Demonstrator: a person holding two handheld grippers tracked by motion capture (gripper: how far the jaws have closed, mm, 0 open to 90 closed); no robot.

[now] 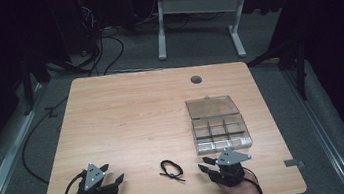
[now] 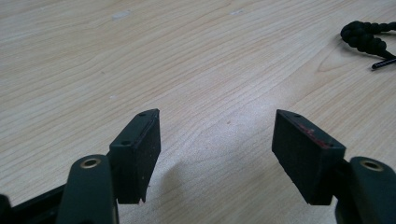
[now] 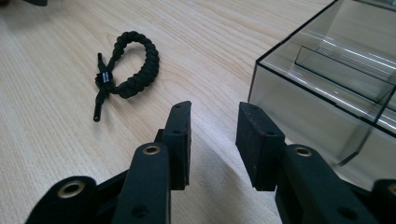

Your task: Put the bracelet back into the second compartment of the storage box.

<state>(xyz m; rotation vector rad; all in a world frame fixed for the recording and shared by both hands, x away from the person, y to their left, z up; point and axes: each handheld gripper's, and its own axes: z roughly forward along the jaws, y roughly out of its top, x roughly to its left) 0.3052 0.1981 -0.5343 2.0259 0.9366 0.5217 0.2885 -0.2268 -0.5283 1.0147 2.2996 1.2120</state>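
A black braided cord bracelet [image 1: 171,169] lies on the wooden table [image 1: 132,117] near its front edge, between the two hands. My left gripper [image 1: 112,175] rests at the front left, jaws wide open with bare wood between them [image 2: 215,144]; the bracelet [image 2: 366,39] sits far off to its upper right. My right gripper [image 1: 208,164] rests at the front right, jaws parted by a narrower gap with nothing in it [image 3: 214,135]. The bracelet [image 3: 128,70] lies ahead and to the left of its jaws.
A clear plastic compartment box [image 1: 220,132] with its lid [image 1: 212,106] hinged open stands just beyond the right gripper; its near corner [image 3: 299,79] is close to the right jaw. A round cable hole [image 1: 196,79] sits at the table's back. Desk legs and cables lie on the floor beyond.
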